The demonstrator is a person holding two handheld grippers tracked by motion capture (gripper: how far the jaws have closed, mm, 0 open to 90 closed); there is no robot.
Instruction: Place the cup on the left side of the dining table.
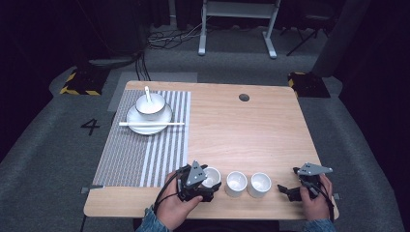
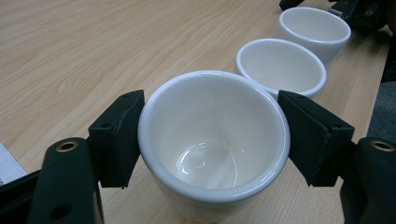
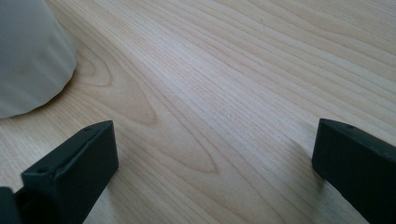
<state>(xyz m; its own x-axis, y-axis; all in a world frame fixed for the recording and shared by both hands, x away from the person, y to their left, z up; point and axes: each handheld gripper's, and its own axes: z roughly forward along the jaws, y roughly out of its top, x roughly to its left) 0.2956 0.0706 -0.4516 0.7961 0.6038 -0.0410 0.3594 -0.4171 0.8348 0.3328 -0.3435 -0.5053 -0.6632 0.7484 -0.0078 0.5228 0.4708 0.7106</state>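
Three empty white cups stand in a row near the table's front edge. My left gripper [image 1: 210, 180] is shut on the left cup [image 1: 212, 173]; in the left gripper view its pads [image 2: 119, 135] press both sides of this cup [image 2: 212, 140]. Beyond it are the middle cup [image 2: 280, 65] and the right cup [image 2: 315, 28]. My right gripper [image 1: 289, 181] rests open just right of the right cup [image 1: 259, 184]. Between its jaws [image 3: 215, 158] lies bare wood, and the cup's side [image 3: 28, 56] is off to the left.
A striped placemat [image 1: 145, 145] covers the table's left part. On it stands a plate [image 1: 164, 119] with a bowl [image 1: 150, 104] and spoon, and chopsticks [image 1: 151, 124] lie across the plate. A cable hole [image 1: 244, 97] is at the back.
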